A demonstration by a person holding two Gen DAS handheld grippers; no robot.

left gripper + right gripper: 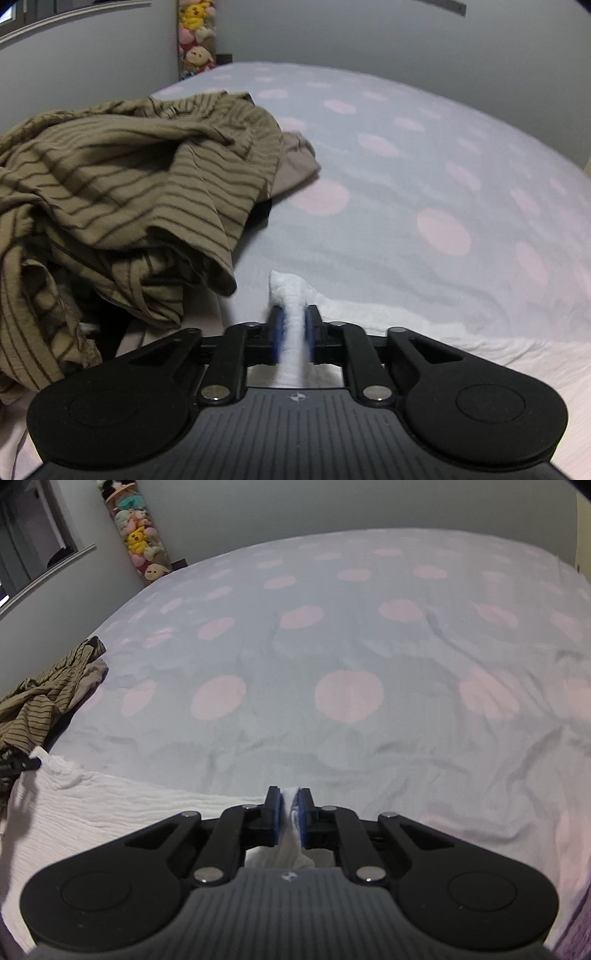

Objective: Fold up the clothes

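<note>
Left hand-held gripper: pinching a bunched corner of the white cloth, likely to anchor that end.
Right hand-held gripper: pinching the cloth's same far edge, probably so it spreads flat.
White cloth: on the bed, near edge.
Striped shirt: heaped at left, apparently awaiting folding.

Both cams sit low over the near edge of my bed, looking forward along the fingers toward the far wall. Left wrist view: very close to the striped garment pile, which fills its left half. Right wrist view: same pile only at the left margin, farther off. Shared: polka-dot sheet, white cloth along the bottom, plush-toy column in the far corner.
</note>
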